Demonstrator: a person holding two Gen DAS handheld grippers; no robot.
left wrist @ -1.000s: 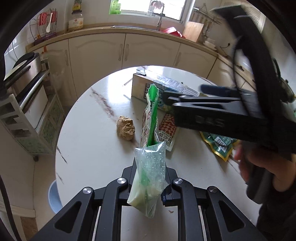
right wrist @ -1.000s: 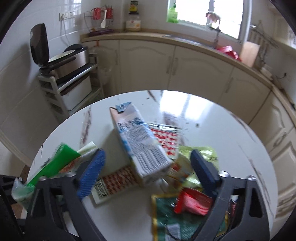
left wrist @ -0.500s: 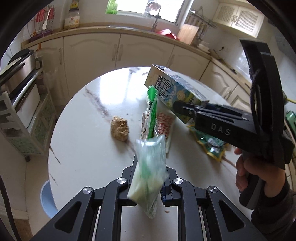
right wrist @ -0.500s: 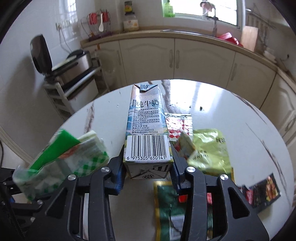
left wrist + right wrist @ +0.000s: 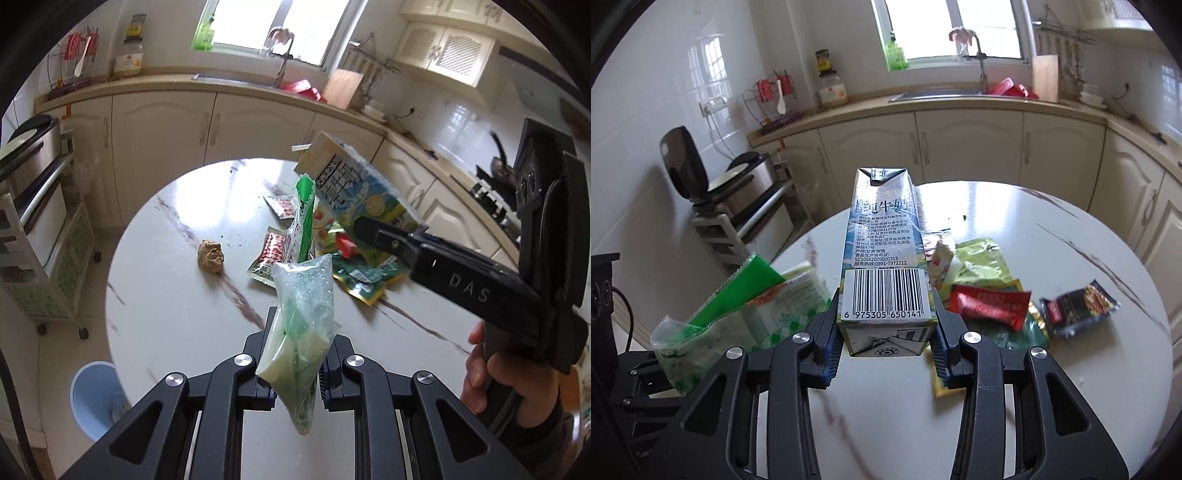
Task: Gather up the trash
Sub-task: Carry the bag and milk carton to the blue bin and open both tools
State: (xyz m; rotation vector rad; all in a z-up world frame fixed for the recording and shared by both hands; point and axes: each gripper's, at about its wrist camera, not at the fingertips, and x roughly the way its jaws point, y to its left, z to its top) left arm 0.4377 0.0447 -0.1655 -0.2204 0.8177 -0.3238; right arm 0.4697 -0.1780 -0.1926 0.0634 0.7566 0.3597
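Milk carton, lying on the table 1 second earlier, was now lifted clear, right gripper clamped on its base. Left gripper gripped a clear bag. 5 wrappers remained at 2 o'clock.

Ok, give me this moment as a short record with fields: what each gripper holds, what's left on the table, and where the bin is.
left gripper: shut on plastic bag
right gripper: shut on milk carton, held above the table
on table: red packet, black packet, green wrapper, brown lump
bin: blue bin on the floor beside the table
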